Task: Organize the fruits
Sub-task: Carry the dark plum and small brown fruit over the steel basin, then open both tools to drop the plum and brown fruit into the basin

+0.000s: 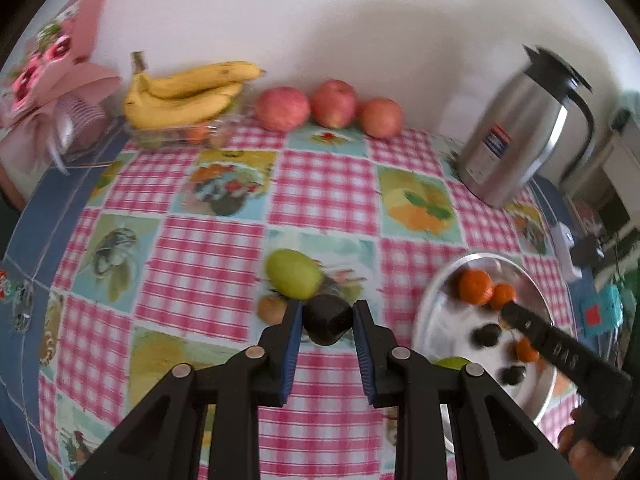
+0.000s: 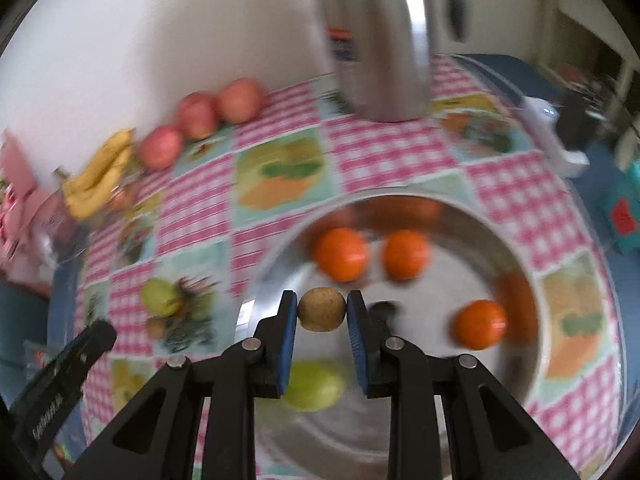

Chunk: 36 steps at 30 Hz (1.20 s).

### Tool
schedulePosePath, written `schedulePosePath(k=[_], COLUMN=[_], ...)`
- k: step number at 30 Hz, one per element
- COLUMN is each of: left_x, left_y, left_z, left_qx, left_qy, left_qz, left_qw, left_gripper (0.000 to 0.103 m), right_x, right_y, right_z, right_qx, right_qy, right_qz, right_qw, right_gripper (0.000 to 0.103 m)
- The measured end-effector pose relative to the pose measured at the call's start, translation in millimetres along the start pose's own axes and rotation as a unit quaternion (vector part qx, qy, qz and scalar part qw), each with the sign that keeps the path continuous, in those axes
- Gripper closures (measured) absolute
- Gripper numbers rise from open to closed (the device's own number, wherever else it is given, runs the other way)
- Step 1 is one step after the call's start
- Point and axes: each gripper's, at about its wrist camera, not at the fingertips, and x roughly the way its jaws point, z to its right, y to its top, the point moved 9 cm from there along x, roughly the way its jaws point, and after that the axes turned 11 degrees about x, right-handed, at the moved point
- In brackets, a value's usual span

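My left gripper (image 1: 326,312) is shut on a dark, blackish fruit (image 1: 325,326), held above the checked tablecloth. Just beyond it lie a green fruit (image 1: 294,273) and a small brown fruit (image 1: 271,309). My right gripper (image 2: 322,300) is shut on a small round brown fruit (image 2: 322,310) over the metal bowl (image 2: 460,220). In the bowl are three oranges (image 2: 340,254), a green fruit (image 2: 314,386) and a dark fruit (image 2: 382,308). In the left wrist view the bowl (image 1: 436,280) sits to the right, and a finger (image 1: 554,344) of the right gripper reaches over it.
Along the wall stand a bunch of bananas (image 1: 188,92) on a clear box, three red apples (image 1: 332,104) and a steel jug (image 1: 516,136). A pink bouquet (image 1: 52,80) fills the far left corner. The table's blue edge (image 1: 24,240) curves round on the left.
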Motion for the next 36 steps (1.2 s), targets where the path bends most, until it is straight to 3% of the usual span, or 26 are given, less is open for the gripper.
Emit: schedulePosePath(k=[7,12,36], left_x=[11,23,43], left_y=[3,-2,-15], left_z=[61,89,121], left_qx=[0.059,0.093,0.147], left_qy=[-0.042,-0.041,-0.041], left_qz=[0.013,0.011,0.01], left_qw=[0.9973,0.9947,0.9883], left_gripper=[0.075,0.075,0.075], right_x=[-9,-5,11], right_y=[18,19,13], right_z=[52,62,71], right_qx=[0.056,0.063,0.065], right_qy=[-0.041,-0.051,-0.072], right_qz=[0.028,0.022,-0.006], right_qw=[0.997,0.996,0.995], right_gripper=[0.077,0.076,0.076])
